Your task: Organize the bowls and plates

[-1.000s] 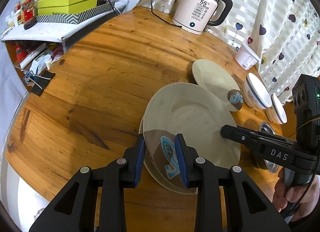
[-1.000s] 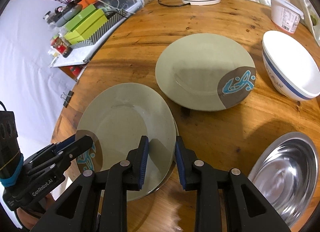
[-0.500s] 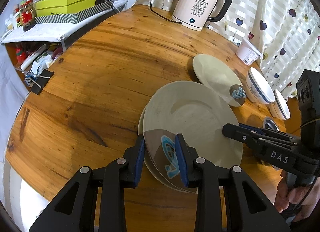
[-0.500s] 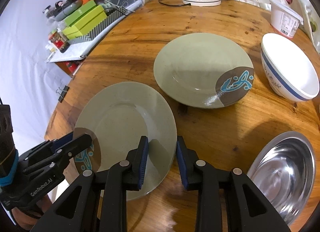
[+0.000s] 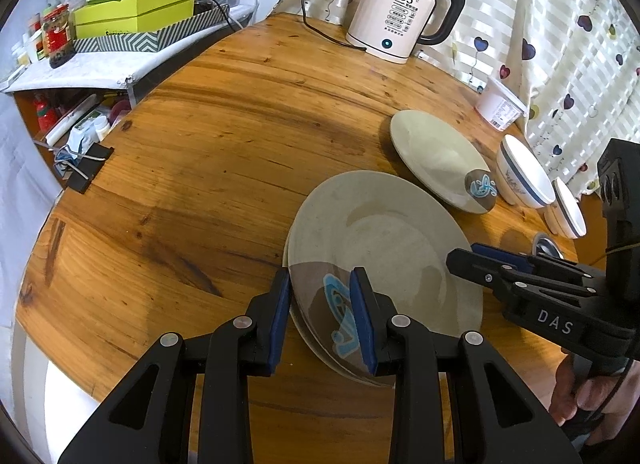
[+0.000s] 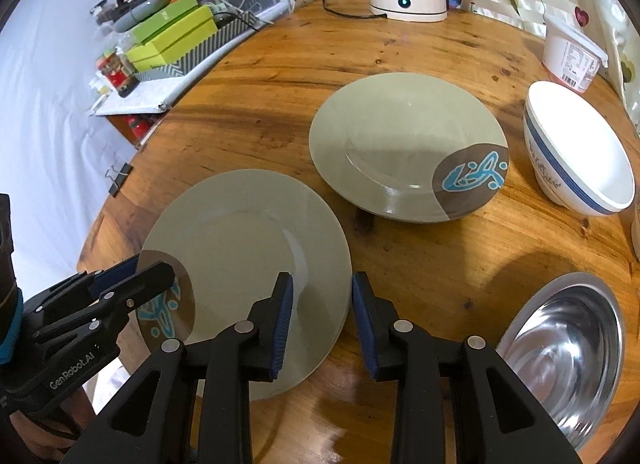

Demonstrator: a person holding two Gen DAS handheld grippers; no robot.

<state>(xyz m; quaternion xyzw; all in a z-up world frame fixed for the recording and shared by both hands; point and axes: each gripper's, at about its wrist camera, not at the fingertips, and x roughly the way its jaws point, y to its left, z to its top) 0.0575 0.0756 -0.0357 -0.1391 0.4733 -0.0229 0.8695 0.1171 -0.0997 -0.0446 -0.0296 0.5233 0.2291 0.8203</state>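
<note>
Plate (image 5: 384, 248): pale green, round, glossy; brown patch with blue motif at rim; stacked on another, near counter (image 5: 208, 168) edge.
Left tool (image 5: 320, 312): part open, straddling patch, not clamped.
Right tool (image 6: 322, 312): part open, straddling opposite rim, empty.

I'm in a lived-in home dining corner: a round wooden surface (image 5: 224, 152), an electric kettle (image 5: 404, 20) by heart-print curtains (image 5: 560, 44), and a side shelf (image 5: 80, 72) cluttered with boxes (image 5: 136, 12) and jars (image 5: 58, 34).
</note>
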